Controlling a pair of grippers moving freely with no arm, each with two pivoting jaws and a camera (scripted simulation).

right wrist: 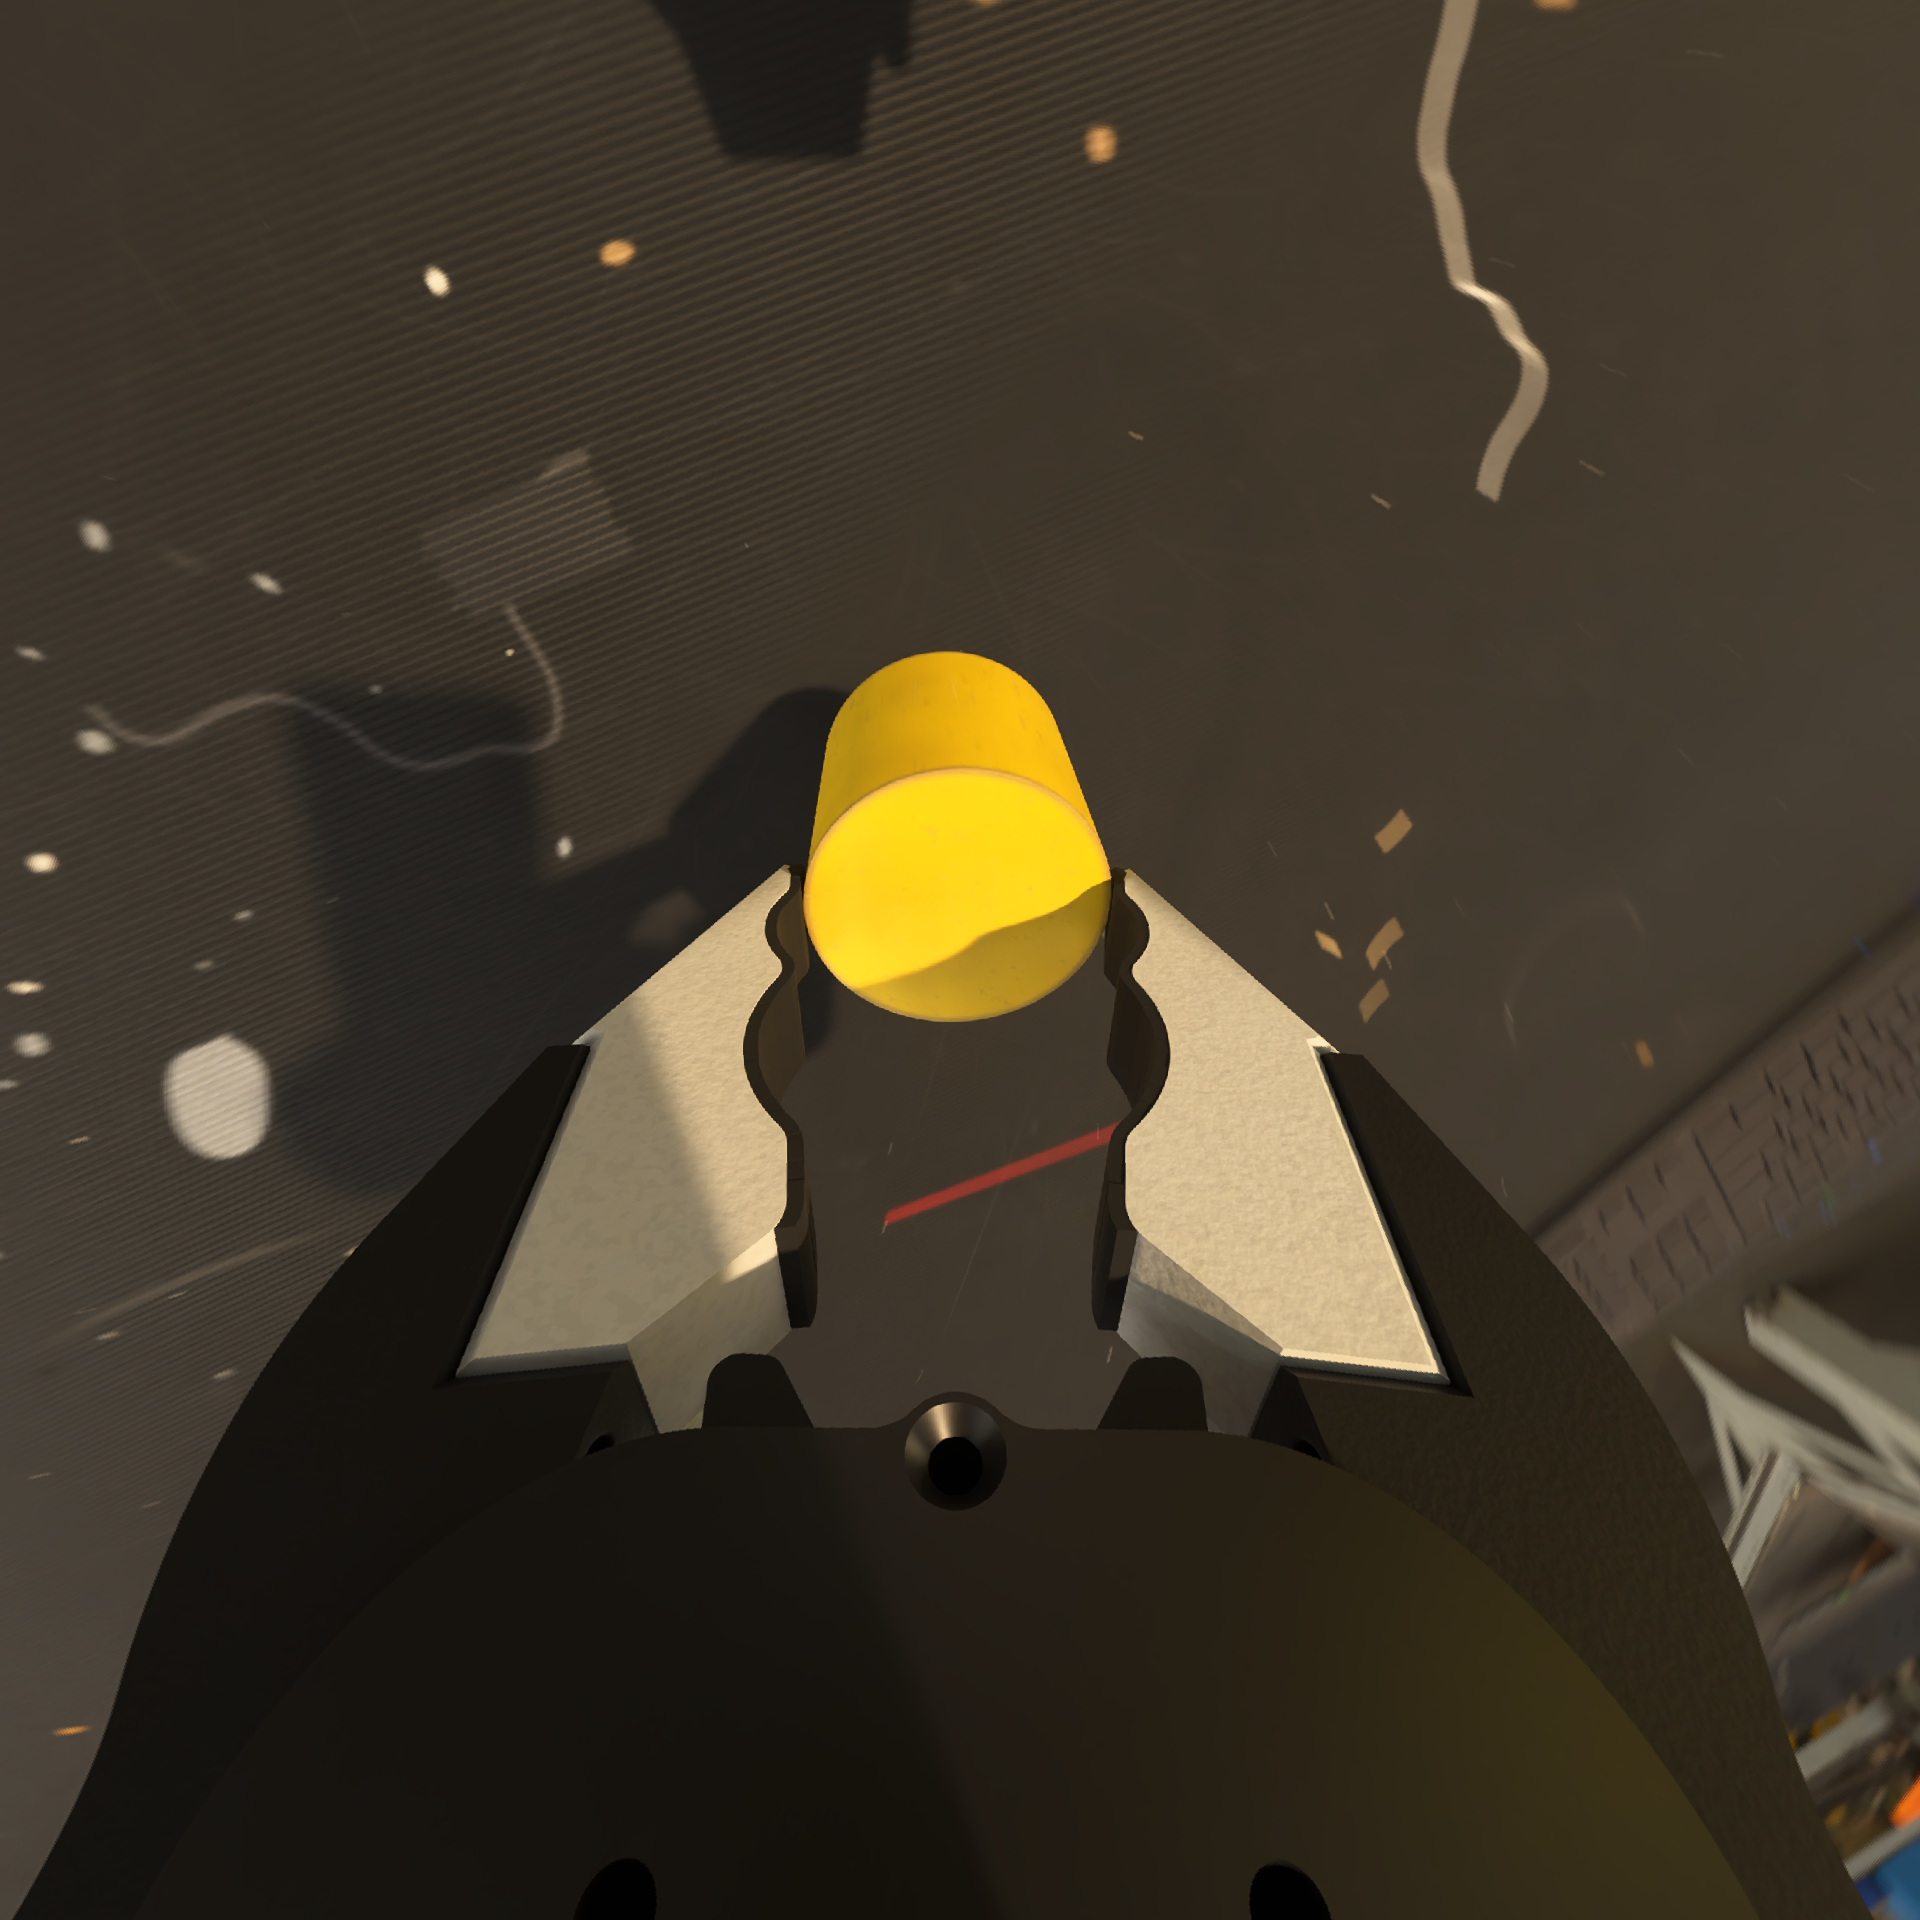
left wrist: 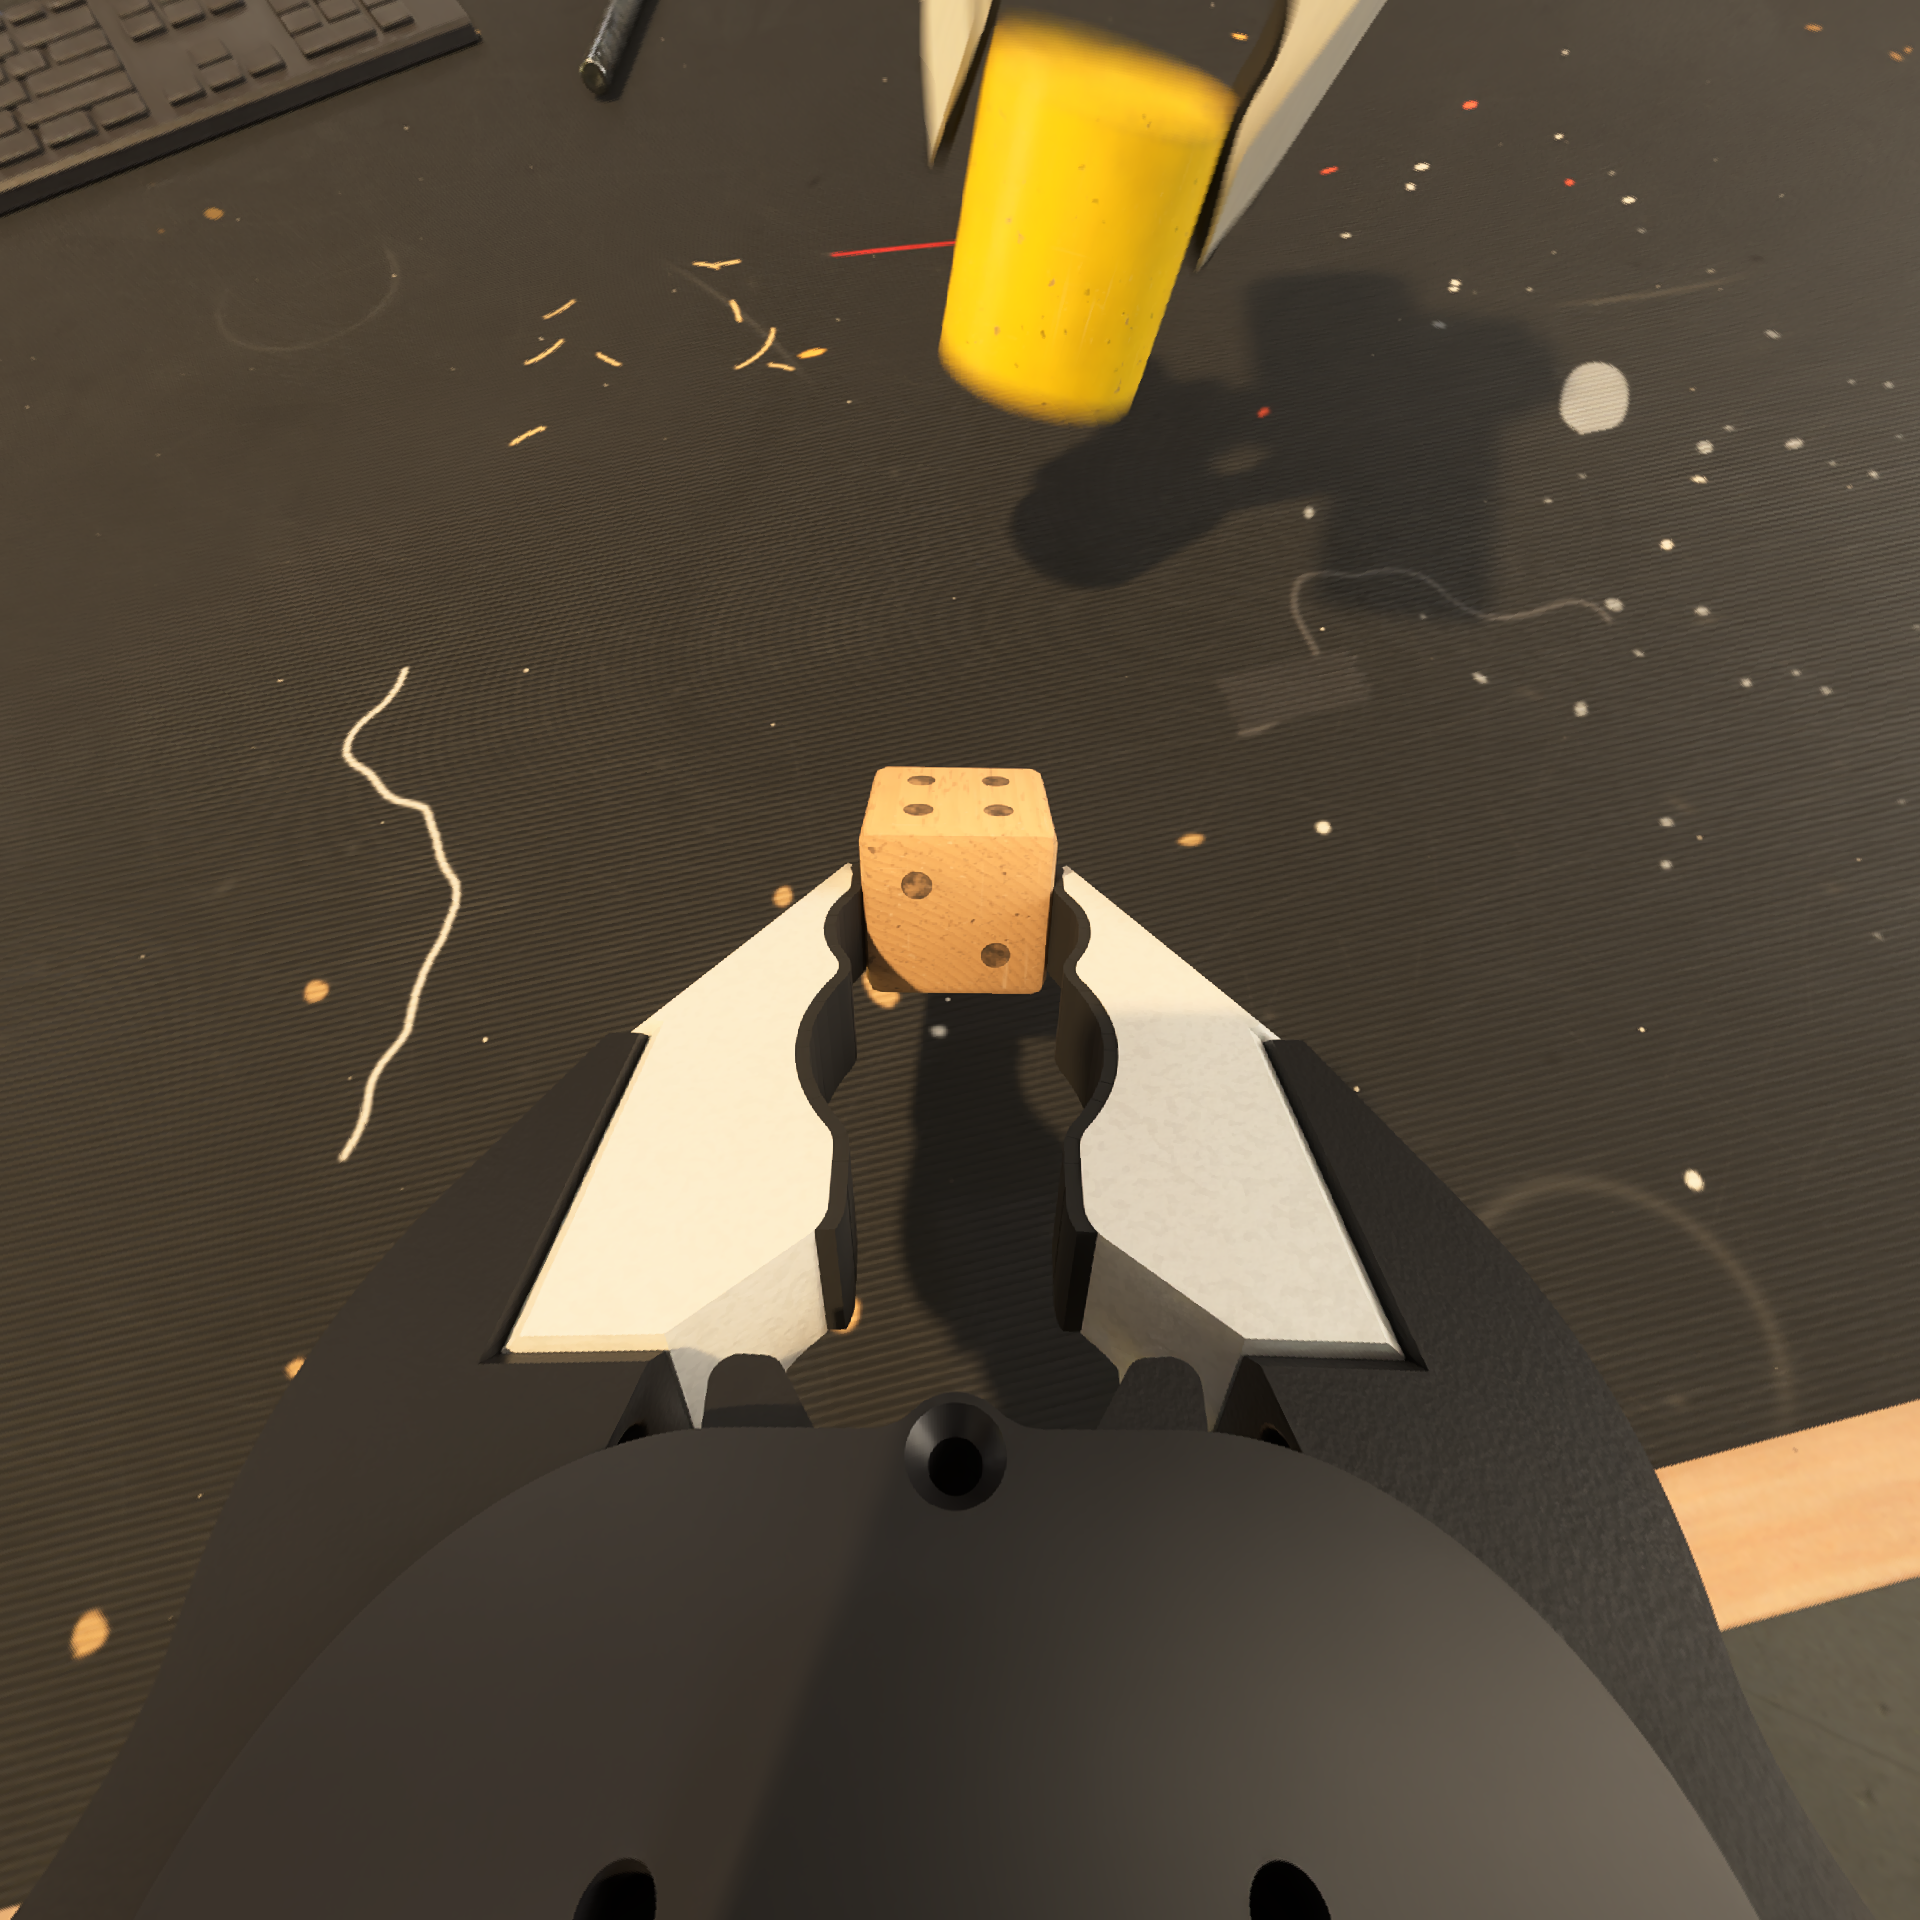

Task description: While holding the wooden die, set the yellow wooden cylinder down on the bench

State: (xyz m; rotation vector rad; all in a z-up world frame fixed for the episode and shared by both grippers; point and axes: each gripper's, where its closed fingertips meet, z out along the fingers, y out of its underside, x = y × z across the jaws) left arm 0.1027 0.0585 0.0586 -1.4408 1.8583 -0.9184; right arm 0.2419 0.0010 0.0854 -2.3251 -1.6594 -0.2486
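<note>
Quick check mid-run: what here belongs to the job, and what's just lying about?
Job:
wooden die, in left gripper
yellow cylinder, in right gripper
bench

Lying about:
keyboard
dark rod
pale string

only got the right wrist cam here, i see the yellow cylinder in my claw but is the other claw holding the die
Observer: Yes. In the left wrist view the left claw is shut on the wooden die, gripped at its fingertips.

Operator: is the cylinder touching the bench yet

Observer: No. From the left wrist view the yellow wooden cylinder hangs tilted above the dark bench, its shadow lying apart from it on the mat.

Operator: anything near where it would land

Observer: A dark rod and a keyboard lie off at the far left, apart from the cylinder.
</note>
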